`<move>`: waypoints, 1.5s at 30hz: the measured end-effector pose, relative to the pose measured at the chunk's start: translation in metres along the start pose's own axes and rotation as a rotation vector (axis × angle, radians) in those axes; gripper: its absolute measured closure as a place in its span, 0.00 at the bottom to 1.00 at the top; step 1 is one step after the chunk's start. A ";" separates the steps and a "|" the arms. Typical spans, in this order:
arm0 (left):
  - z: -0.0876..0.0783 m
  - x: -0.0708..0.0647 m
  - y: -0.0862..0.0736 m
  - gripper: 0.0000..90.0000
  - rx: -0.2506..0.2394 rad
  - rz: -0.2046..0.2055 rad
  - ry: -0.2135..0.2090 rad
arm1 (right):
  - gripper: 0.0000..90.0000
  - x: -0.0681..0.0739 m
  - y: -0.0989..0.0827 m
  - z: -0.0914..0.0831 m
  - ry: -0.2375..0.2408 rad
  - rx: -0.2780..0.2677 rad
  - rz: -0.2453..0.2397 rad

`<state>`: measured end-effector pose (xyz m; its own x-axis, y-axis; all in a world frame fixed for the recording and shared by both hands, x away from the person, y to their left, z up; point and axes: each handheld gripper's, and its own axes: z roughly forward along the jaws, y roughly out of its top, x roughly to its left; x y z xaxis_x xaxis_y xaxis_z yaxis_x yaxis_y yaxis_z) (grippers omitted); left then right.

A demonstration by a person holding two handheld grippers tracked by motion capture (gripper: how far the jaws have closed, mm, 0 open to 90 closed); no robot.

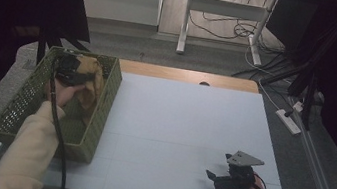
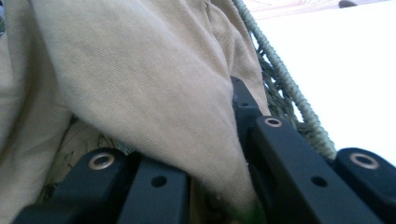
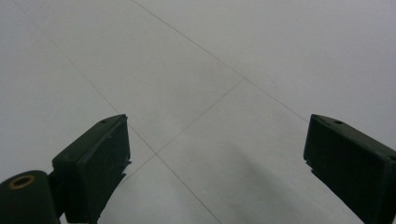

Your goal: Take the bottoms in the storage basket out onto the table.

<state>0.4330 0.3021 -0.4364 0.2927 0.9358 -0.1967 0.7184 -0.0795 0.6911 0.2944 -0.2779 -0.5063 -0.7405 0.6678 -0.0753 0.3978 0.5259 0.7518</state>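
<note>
Beige soft cotton cloth, bunched inside the green woven basket at the table's left, is pinched by the left gripper. It is judged light, limp and best gripped at a thick fold. The right gripper is held wide apart, empty, over the white table.

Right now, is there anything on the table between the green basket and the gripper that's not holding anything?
No, the high view shows bare white table between the green basket and the right gripper.
</note>
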 end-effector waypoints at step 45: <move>-0.044 -0.006 -0.007 0.90 -0.120 0.023 -0.038 | 0.08 0.001 0.000 0.001 -0.007 0.010 -0.005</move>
<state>0.3984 0.3122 -0.4099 0.3339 0.9201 -0.2047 0.6312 -0.0570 0.7735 0.2943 -0.2771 -0.5070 -0.7389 0.6685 -0.0837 0.3992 0.5345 0.7449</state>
